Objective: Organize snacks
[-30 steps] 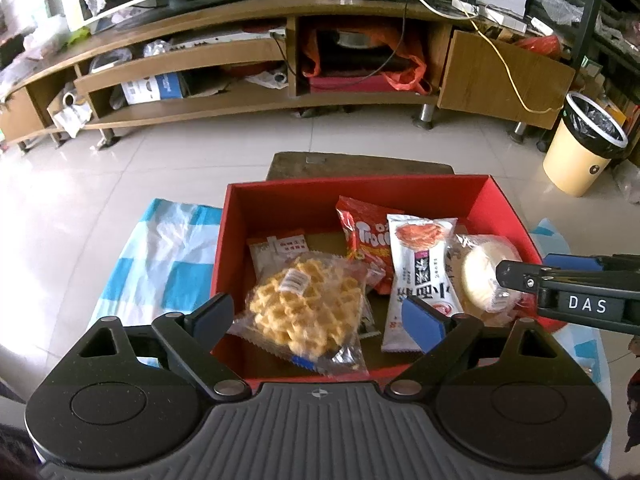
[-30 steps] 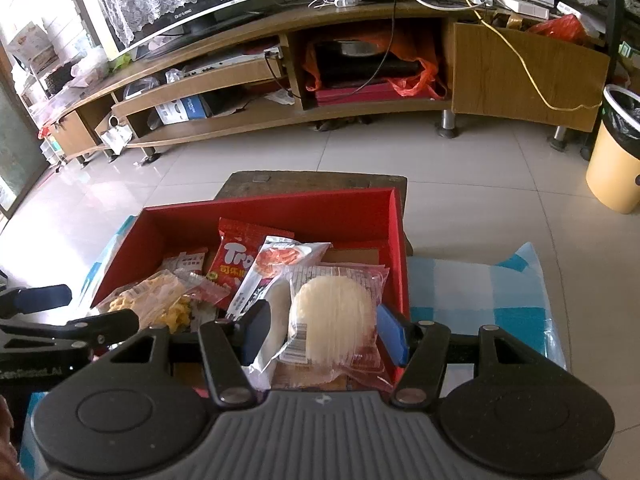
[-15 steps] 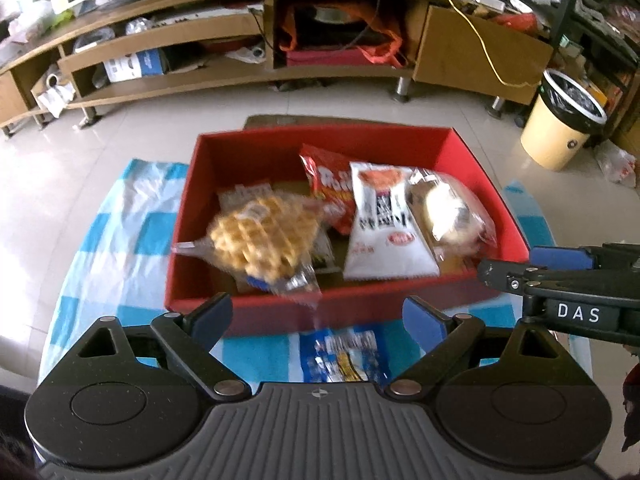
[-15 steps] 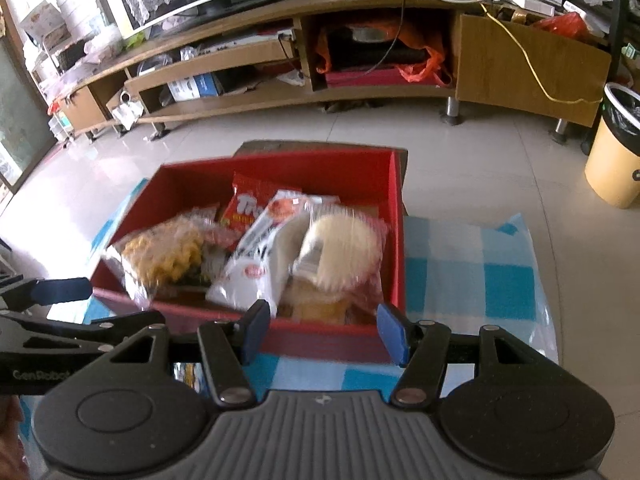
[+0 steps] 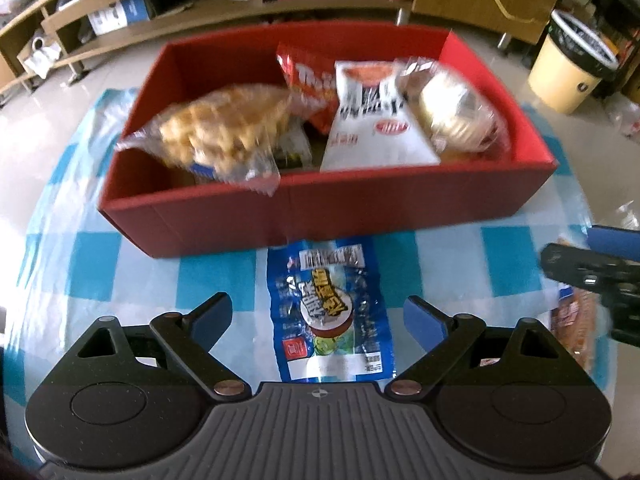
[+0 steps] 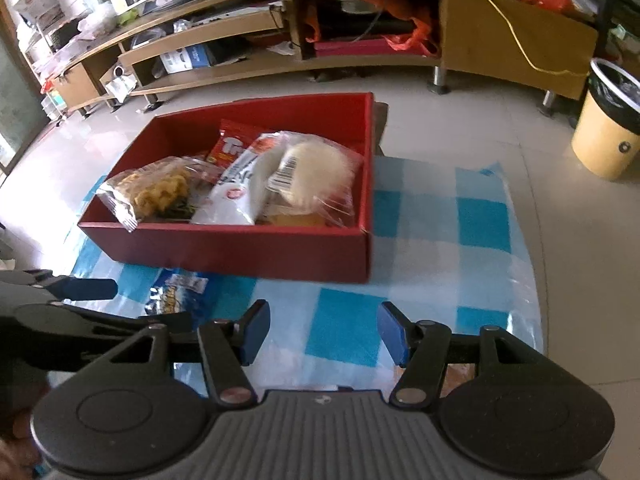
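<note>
Judging by how things lie, most of the sorting looks done: the red box (image 5: 328, 204) on the blue-checked cloth (image 6: 436, 248) already holds a waffle pack (image 5: 224, 132), a red chip bag (image 5: 304, 80), a white sachet (image 5: 372, 132) and a round bun pack (image 6: 316, 168), piled loosely rather than in neat rows. Left out is a blue snack packet (image 5: 330, 312), flat on the cloth just in front of the box's near wall, and a brownish wrapped snack (image 5: 576, 320) at the right edge of the left view, partly hidden. The left gripper (image 5: 318, 316) hangs over the blue packet with jaws wide and empty; the right gripper (image 6: 320, 328) is likewise spread wide over bare cloth, holding nothing
</note>
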`<action>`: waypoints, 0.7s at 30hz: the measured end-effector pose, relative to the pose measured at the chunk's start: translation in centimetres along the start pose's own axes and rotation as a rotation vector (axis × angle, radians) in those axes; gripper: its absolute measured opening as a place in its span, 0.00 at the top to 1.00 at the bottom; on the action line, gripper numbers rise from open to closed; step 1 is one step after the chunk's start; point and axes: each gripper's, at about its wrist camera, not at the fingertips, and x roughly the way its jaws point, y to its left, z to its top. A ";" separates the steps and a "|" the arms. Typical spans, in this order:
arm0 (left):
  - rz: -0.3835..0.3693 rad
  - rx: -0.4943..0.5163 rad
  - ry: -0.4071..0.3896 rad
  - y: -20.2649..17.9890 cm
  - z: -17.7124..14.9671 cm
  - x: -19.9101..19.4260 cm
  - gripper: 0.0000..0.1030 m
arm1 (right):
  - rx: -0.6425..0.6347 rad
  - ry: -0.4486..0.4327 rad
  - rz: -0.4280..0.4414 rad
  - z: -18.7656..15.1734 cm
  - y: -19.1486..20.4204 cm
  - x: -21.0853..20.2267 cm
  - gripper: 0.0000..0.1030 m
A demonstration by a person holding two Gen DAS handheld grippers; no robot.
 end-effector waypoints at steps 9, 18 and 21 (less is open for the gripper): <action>0.033 0.004 0.045 -0.4 -0.2 2.3 0.08 | -0.028 0.036 0.027 -0.3 0.4 0.7 0.45; -0.001 0.019 0.048 -0.5 -0.6 1.0 0.27 | -0.064 0.096 0.027 -1.3 0.7 1.9 0.45; -0.011 0.014 0.041 -0.8 -0.7 0.2 0.28 | -0.074 0.114 0.031 -1.6 0.8 2.1 0.45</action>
